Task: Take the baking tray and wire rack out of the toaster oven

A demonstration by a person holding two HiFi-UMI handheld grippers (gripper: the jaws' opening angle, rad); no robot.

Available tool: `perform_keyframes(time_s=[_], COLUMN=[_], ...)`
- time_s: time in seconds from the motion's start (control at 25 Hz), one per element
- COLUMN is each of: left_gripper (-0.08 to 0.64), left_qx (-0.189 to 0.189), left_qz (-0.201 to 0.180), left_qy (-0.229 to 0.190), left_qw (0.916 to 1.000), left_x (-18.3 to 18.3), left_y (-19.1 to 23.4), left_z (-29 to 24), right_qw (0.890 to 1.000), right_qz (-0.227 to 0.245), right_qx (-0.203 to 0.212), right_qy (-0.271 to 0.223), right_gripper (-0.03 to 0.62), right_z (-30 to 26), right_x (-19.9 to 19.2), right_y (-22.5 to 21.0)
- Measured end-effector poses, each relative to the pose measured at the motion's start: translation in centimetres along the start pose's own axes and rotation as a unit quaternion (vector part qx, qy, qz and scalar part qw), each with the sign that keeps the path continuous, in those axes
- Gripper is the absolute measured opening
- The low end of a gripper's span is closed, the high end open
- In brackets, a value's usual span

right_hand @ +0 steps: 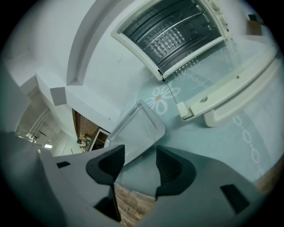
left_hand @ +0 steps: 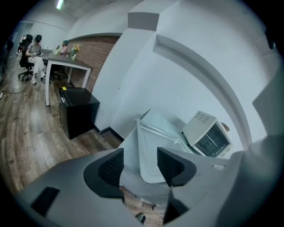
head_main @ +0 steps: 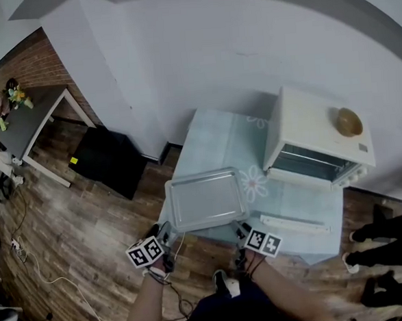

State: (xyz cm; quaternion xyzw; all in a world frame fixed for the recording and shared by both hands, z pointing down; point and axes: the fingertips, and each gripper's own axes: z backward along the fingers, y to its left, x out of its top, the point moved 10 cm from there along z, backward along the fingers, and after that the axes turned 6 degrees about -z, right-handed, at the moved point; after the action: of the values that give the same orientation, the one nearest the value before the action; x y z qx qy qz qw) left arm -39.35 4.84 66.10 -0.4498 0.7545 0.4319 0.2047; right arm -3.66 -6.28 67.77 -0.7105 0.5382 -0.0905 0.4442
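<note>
Head view is showing the table (head_main: 206, 142) carrying the open toaster oven (head_main: 317, 131) with the wire rack (right_hand: 171, 42) inside and the baking tray (head_main: 205, 198) lying at its near edge, the left gripper (left_hand: 140, 153) and right gripper (right_hand: 140, 150) standing open and empty just short of it, so reaching in for the rack is probably coming next.

This looks like an office or studio room. A seated person (left_hand: 33, 52) works at a desk (head_main: 28, 126) beside a brick wall (head_main: 37, 54). The floor is wood-plank floor (head_main: 75, 227), and a toaster oven (head_main: 319, 138) stands on a small cloth-covered counter (head_main: 210, 138).
</note>
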Motion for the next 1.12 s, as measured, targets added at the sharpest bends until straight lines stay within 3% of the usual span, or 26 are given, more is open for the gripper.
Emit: perform_keyframes(time_s=[0.2,0.52,0.8,1.12], left_gripper=[0.229,0.227,0.225,0.224], left_qx=[-0.032,-0.166,-0.286,-0.356], left_qz=[0.001,-0.014,-0.017,0.015], left_qy=[-0.054,-0.059,-0.029,0.0], left_qw=[0.9981,0.9842,0.9576,0.9343], left_x=[2.6,5.9,6.1,4.3], left_y=[-2.7,-12.3,-22.9,-31.1], left_z=[1.0,-1.3,-4.3,-7.1], right_qw=[0.998,0.979,0.951,0.917], right_qz=[0.005,-0.011,-0.052,-0.138], right_qx=[0.044,0.089,0.094,0.056], right_qy=[-0.053,-0.185,-0.291,-0.37], right_gripper=[0.206,0.186,0.17,0.153], right_z=[2.5,10.2,18.2,24.8], right_x=[2.5,9.3,13.4,15.2], right_y=[2.1,3.8,0.1,-6.1])
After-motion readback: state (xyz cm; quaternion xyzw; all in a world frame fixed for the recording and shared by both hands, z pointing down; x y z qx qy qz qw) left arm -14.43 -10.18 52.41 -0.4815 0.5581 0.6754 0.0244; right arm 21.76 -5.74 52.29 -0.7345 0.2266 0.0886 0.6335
